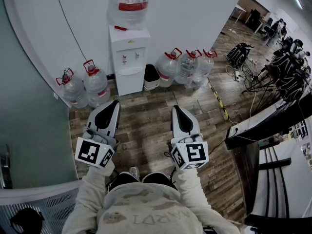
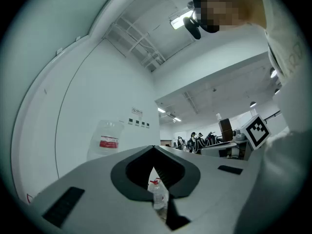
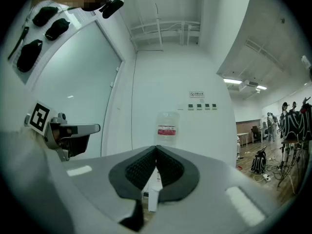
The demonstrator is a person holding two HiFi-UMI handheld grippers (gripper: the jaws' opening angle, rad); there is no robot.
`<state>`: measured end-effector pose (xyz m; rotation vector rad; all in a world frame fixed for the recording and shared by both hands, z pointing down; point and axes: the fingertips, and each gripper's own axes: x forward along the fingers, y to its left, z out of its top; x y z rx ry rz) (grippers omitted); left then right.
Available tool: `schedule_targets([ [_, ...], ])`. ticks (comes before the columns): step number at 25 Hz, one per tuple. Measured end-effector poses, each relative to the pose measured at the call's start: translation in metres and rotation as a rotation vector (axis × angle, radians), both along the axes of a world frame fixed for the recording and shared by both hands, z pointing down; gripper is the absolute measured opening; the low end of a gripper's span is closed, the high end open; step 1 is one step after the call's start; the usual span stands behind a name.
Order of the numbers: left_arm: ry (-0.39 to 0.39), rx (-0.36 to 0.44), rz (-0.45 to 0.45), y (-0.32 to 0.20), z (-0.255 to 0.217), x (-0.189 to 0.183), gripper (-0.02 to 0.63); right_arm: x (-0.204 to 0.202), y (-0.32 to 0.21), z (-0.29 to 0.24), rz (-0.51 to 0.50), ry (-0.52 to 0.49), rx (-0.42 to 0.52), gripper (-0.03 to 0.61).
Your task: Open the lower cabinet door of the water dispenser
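The white water dispenser (image 1: 129, 57) stands against the back wall with a big bottle (image 1: 129, 4) on top. Its lower cabinet door (image 1: 129, 84) looks closed. My left gripper (image 1: 114, 104) and right gripper (image 1: 176, 109) are held side by side above the wooden floor, well short of the dispenser, both pointing toward it. In the left gripper view the jaws of the left gripper (image 2: 154, 149) meet at the tip with nothing held. The right gripper (image 3: 156, 147) is shut and empty too, with the dispenser's bottle (image 3: 167, 127) straight ahead of it.
Water jugs stand on the floor left (image 1: 85, 84) and right (image 1: 185, 65) of the dispenser, and a small bin (image 1: 151, 77) sits next to it. A striped floor strip (image 1: 217, 99), bags and cables (image 1: 241, 57) and a desk (image 1: 258, 123) lie to the right.
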<state>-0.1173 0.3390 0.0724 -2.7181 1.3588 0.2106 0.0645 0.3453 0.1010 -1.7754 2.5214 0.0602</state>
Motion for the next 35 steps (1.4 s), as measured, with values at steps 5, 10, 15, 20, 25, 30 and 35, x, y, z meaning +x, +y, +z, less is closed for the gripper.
schedule_targets([
  [5, 0.000, 0.002, -0.003, 0.000, 0.000, -0.001, 0.003, 0.000, 0.000, 0.001, 0.001, 0.000, -0.001, 0.009],
  [10, -0.001, 0.000, -0.003, -0.003, 0.001, -0.006, 0.003, -0.006, -0.004, 0.001, 0.000, 0.001, -0.001, 0.009],
  [15, -0.002, 0.005, -0.002, -0.010, -0.003, -0.013, 0.003, -0.012, -0.011, -0.001, 0.004, -0.003, 0.003, 0.009],
  [20, -0.019, 0.017, 0.019, -0.014, 0.001, -0.020, 0.003, -0.016, -0.012, -0.003, 0.015, -0.041, 0.031, 0.009],
  [25, -0.019, 0.018, 0.032, -0.020, 0.004, -0.022, 0.003, -0.019, -0.015, 0.000, 0.016, -0.031, 0.025, 0.009],
  [30, -0.008, 0.019, 0.035, -0.034, 0.006, -0.022, 0.003, -0.019, -0.029, 0.003, 0.015, -0.034, 0.021, 0.009],
  [35, -0.011, 0.024, 0.013, -0.061, 0.006, -0.026, 0.003, -0.021, -0.060, 0.004, -0.005, -0.043, 0.023, 0.009],
])
